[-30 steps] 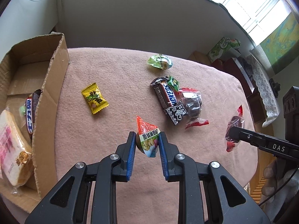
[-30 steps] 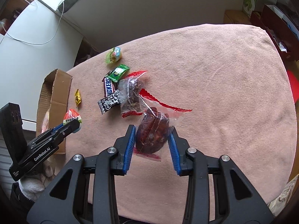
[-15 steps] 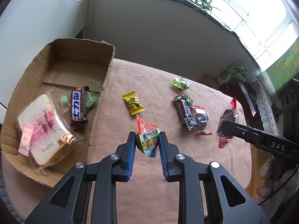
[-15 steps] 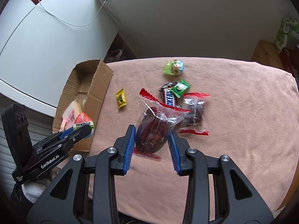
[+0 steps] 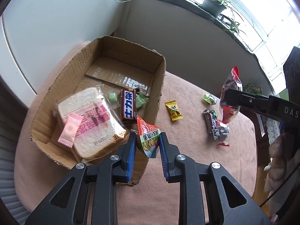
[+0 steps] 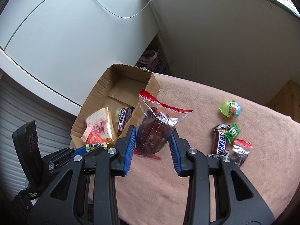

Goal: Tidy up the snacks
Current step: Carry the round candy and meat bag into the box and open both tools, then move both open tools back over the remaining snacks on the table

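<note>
My left gripper [image 5: 147, 140] is shut on a red-and-white nut packet [image 5: 148, 138] and holds it over the near right corner of the cardboard box [image 5: 161, 63]. The box holds a wrapped bread slice [image 5: 88, 120], a pink sachet [image 5: 69, 130] and a chocolate bar [image 5: 128, 105]. My right gripper [image 6: 152, 140] is shut on a clear bag of dark dried fruit [image 6: 153, 131], held above the pink cloth to the right of the box [image 6: 90, 103]. Loose on the cloth lie a yellow candy [image 5: 173, 110], a Snickers bar [image 6: 221, 142] and a green round snack [image 6: 229, 108].
The table is covered with a pink cloth [image 5: 187, 178]. A white appliance [image 6: 56, 37] stands behind the box. A windowsill with potted plants [image 5: 215, 3] runs along the far wall. A small clear pack of dark fruit [image 6: 241, 151] lies beside the Snickers.
Both grippers rose and swung left toward the box with their snacks still held. The left one now hangs over the box's corner, and the right one is nearer the box.
</note>
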`<control>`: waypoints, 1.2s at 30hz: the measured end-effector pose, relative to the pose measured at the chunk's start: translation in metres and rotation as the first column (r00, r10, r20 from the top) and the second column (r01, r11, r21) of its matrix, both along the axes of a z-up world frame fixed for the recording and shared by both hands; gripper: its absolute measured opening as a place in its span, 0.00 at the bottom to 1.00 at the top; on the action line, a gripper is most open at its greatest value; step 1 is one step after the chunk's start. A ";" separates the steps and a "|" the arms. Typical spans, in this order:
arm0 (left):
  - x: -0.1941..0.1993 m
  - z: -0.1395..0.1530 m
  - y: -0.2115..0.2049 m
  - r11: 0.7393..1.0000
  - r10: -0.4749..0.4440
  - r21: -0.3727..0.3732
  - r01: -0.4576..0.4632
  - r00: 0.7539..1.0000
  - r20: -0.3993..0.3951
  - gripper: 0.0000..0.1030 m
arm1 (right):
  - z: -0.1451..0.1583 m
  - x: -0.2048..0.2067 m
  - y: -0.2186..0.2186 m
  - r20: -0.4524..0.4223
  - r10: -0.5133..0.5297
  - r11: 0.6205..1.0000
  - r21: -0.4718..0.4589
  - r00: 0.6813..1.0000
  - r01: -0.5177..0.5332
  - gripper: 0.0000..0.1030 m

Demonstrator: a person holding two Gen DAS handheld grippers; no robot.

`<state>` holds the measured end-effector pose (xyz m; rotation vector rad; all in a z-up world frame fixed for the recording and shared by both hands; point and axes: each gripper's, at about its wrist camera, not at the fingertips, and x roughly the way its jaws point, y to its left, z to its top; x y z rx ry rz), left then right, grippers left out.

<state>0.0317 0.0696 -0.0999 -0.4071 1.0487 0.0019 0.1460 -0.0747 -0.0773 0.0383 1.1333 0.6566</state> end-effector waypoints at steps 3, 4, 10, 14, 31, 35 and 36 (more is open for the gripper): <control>-0.006 -0.001 0.008 1.000 0.020 0.002 -0.020 1.000 -0.005 0.22 | 0.002 0.008 0.020 0.007 0.043 0.999 0.002 0.999 -0.043 0.36; -0.007 -0.001 0.010 1.000 0.025 0.001 -0.025 1.000 -0.007 0.22 | 0.002 0.012 0.027 0.009 0.055 0.998 0.003 0.998 -0.055 0.36; -0.010 -0.006 0.017 0.999 0.048 -0.006 -0.048 0.999 -0.017 0.22 | -0.004 0.025 0.071 0.020 0.119 0.992 -0.036 0.993 -0.118 0.36; -0.011 -0.008 0.017 0.999 0.045 -0.007 -0.045 0.999 -0.019 0.22 | -0.011 0.032 0.096 0.015 0.151 0.986 -0.071 0.988 -0.150 0.36; -0.006 -0.013 0.023 0.999 0.051 -0.006 -0.052 0.998 -0.040 0.34 | -0.029 0.044 0.139 0.009 0.183 0.973 -0.148 0.983 -0.179 0.75; -0.007 -0.012 0.023 0.999 0.054 -0.001 -0.054 0.998 -0.037 0.39 | -0.026 0.045 0.133 0.011 0.169 0.975 -0.145 0.985 -0.166 0.76; -0.007 -0.012 0.023 0.999 0.054 -0.001 -0.054 0.998 -0.036 0.39 | -0.025 0.046 0.130 0.013 0.165 0.976 -0.144 0.986 -0.161 0.76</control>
